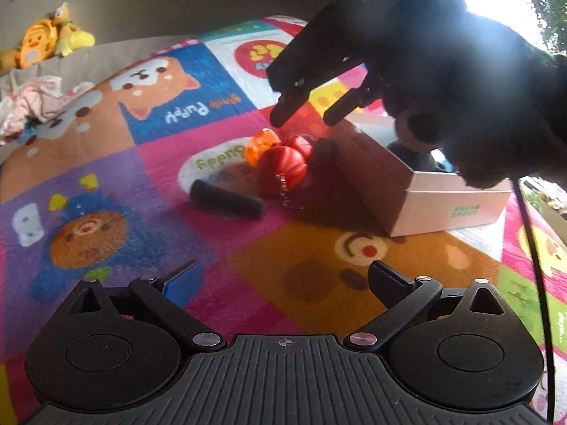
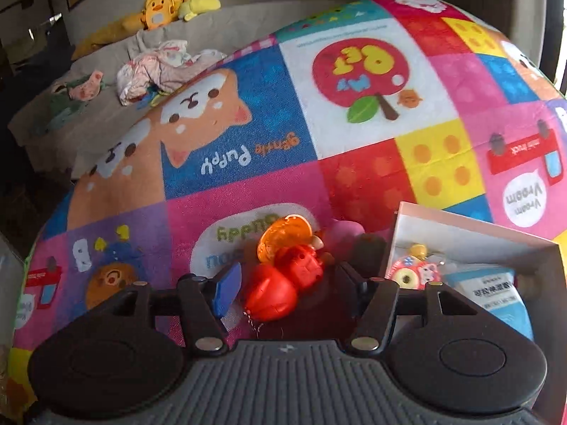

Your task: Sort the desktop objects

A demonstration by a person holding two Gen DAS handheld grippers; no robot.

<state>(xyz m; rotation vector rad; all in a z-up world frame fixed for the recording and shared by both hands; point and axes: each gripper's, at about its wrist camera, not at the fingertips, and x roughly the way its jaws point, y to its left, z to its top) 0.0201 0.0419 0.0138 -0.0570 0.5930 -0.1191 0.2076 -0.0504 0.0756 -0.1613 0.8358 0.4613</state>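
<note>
- Left tongs (image 1: 285, 278) wide, empty, low over patchwork blanket (image 1: 106, 184).
- Right tongs (image 2: 287, 276) partly apart, nothing gripped, above red toy cluster (image 2: 280, 283) on blanket, just beside pink box (image 1: 457, 205).
- Orange disc (image 2: 283, 235) touching red toys; dark roll (image 1: 226, 200) near.
- Blanket print upside down: "Puppy", "My Pet", "Vroom Vroom".
- Box holding doughnut charm (image 2: 413, 271) and blue-white packet (image 2: 492, 294), print unreadable.

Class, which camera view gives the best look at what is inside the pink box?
The right wrist view: it looks down into the pink box, showing a round toy and blue-white packet. The left wrist view shows mainly the box's outer walls; its contents are dark and unclear.
</note>
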